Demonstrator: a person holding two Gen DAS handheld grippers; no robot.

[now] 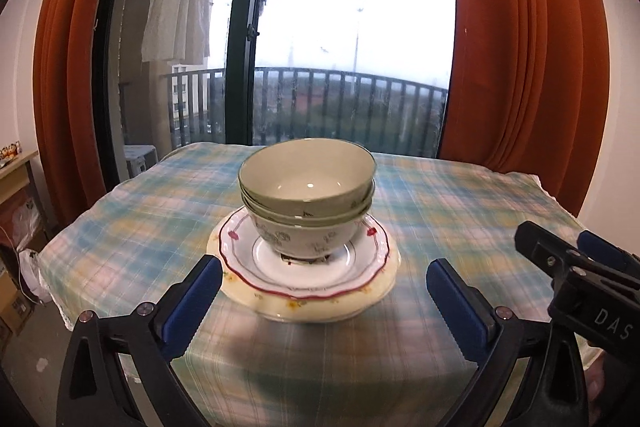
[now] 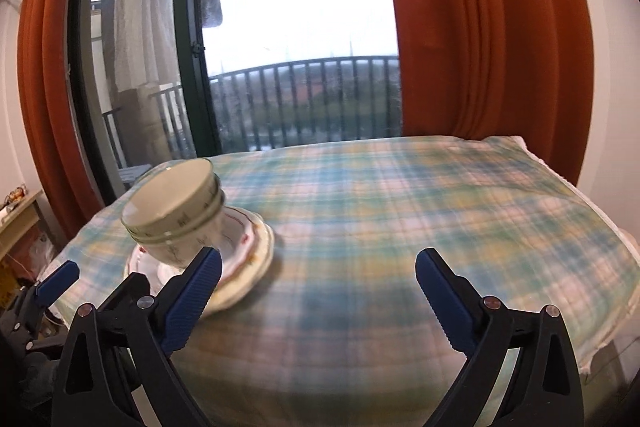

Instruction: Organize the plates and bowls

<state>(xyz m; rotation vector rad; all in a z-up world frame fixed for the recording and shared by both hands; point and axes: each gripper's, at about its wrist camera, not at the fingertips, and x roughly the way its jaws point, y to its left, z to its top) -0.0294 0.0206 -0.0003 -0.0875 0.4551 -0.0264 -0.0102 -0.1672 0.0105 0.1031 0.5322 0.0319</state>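
The only readable text is "DAS", in pale capital letters on the black body of the right gripper (image 1: 576, 259) at the right edge of the left wrist view. No other lettering can be made out in either view.

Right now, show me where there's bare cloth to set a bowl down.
The widest free patch is the tablecloth right of the plates, out to the curtain-side edge. There is also a near strip between the plates and the left gripper. The only crowding is the bowls stacked on the plates.
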